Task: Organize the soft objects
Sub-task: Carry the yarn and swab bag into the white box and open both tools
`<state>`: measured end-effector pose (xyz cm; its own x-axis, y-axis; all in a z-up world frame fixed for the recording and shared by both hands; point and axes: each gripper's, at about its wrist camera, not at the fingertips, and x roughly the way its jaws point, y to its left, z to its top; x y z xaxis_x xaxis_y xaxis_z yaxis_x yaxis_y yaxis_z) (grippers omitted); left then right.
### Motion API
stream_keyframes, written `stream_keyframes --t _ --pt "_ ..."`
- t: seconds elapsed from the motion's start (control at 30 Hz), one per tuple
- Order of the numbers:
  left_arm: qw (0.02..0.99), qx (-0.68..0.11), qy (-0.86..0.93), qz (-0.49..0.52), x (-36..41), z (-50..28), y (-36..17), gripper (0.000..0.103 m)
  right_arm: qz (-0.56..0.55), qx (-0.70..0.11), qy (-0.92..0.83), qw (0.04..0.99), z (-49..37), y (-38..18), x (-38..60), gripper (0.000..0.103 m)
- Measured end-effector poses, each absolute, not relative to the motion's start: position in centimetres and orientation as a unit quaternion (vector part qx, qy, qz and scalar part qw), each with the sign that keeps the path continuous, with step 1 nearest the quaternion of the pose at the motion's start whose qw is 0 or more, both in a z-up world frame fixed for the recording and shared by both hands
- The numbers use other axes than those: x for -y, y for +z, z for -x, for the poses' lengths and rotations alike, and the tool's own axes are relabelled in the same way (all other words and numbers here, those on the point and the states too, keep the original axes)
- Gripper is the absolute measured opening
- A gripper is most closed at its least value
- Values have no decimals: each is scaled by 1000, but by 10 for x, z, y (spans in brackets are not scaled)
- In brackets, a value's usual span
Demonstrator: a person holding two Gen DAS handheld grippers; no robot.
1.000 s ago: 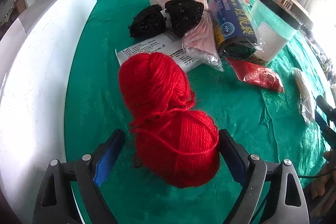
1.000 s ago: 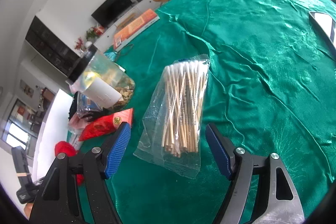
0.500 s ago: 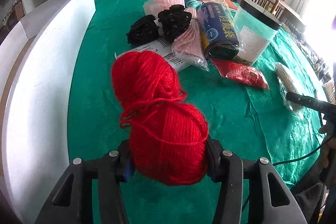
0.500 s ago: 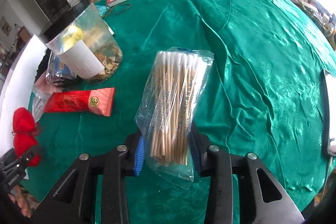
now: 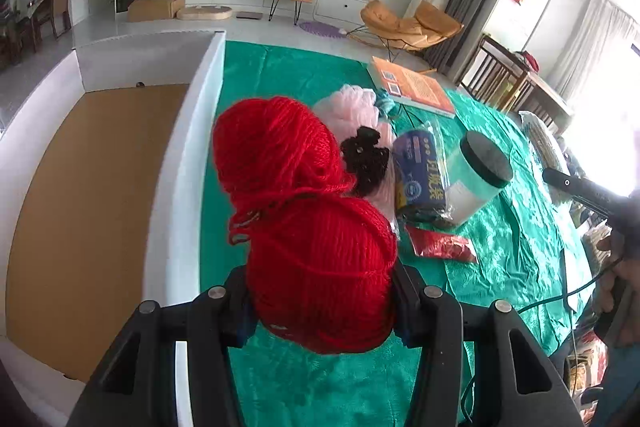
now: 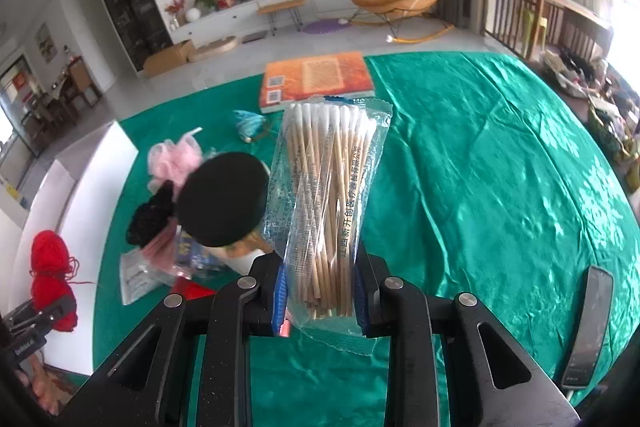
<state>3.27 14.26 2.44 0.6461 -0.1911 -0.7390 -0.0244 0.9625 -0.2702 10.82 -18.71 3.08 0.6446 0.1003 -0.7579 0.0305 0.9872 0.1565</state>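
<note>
A double ball of red yarn (image 5: pixel 304 227) hangs above the green tablecloth (image 5: pixel 500 247), with my left gripper (image 5: pixel 322 291) shut on its lower ball. It sits close to the wall of a white box (image 5: pixel 188 155) with a brown floor at the left. A clear bag of cotton swabs (image 6: pixel 328 179) stands upright, lifted off the cloth, in my right gripper (image 6: pixel 320 283). Those jaws are closing and the blue pads press on the bag's lower end. The right wrist view also shows the red yarn (image 6: pixel 52 267) at the far left.
Between the two grippers lie a jar with a black lid (image 6: pixel 224 199), a blue roll pack (image 5: pixel 420 175), a pink mesh puff (image 5: pixel 352 107), black soft pieces (image 5: pixel 364 155) and a red packet (image 5: pixel 440 247). An orange book (image 6: pixel 316 79) is at the back. A dark phone (image 6: pixel 588 323) lies at the right.
Both grippers closed, the left on the yarn and the right on the swab bag, then rose with them off the cloth. The left one now looks over the white box.
</note>
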Motion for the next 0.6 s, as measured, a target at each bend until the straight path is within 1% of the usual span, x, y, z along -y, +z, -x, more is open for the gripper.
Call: stream_keyframes --t 0.1,0.23,0.4,0.47,0.5,0.53,0.57,0.6 --pt "904 -406 -17 133 -177 -25 38 51 -78 -414 69 904 -110 49 146 28" --pt "904 -403 49 131 -235 -8 45 51 -81 -411 169 892 -103 68 64 28" --pt "890 -414 141 132 -300 23 28 52 -88 -425 306 847 -88 74 -50 28" --pt "882 -414 190 122 -319 33 19 57 -82 -436 347 826 -81 70 -91 29" --pt "878 -411 213 121 -328 39 13 65 -79 -440 364 817 -78 67 -109 32" --pt "874 -409 234 121 -334 42 8 81 -78 -443 377 810 -74 63 -124 41" --pt "870 -406 251 123 -339 45 4 88 -76 -445 390 803 -72 59 -136 55" --pt "869 -400 262 125 -343 48 2 95 -68 -447 394 800 -71 55 -144 79"
